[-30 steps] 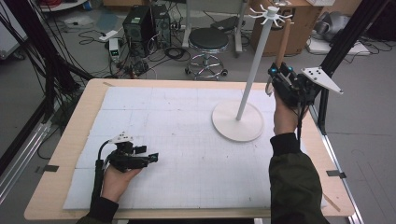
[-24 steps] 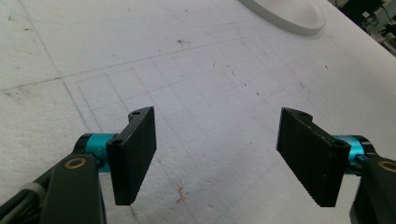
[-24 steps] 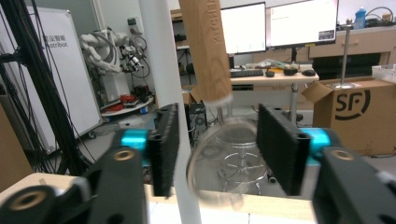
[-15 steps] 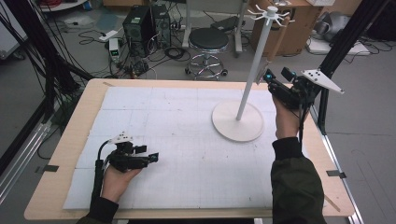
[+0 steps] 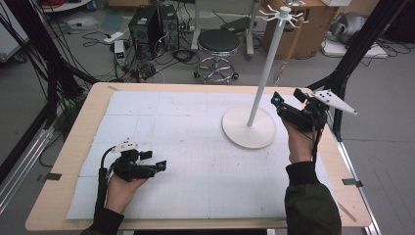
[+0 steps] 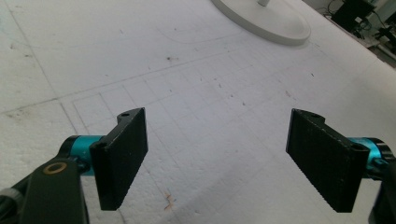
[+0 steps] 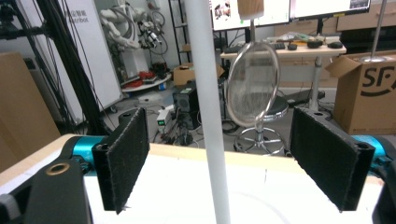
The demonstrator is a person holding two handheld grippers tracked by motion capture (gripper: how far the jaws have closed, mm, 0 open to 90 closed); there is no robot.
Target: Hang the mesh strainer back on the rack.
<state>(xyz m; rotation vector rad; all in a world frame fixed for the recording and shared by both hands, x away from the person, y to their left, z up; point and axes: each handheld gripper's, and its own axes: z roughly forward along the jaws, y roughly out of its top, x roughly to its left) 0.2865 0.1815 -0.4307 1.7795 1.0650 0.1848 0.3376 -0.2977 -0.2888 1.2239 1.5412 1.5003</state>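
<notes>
Tongs on the right hand (image 5: 280,104) just spread apart, nothing between them; left tongs (image 5: 160,165) gape over the surface (image 5: 195,122). Strainer (image 7: 252,84) hanging far right on the stand (image 5: 264,68) looks light, with fragile mesh, so I'd grab its wooden handle (image 7: 250,8).

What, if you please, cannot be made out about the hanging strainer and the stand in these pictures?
- Strainer, right gripper view: its wooden handle is cut off by the top edge, so the hook is unseen.
- Strainer, high view: too small and blurred to show the mesh.
- Stand, left gripper view: the pole is cut off by the top edge above the base.
</notes>
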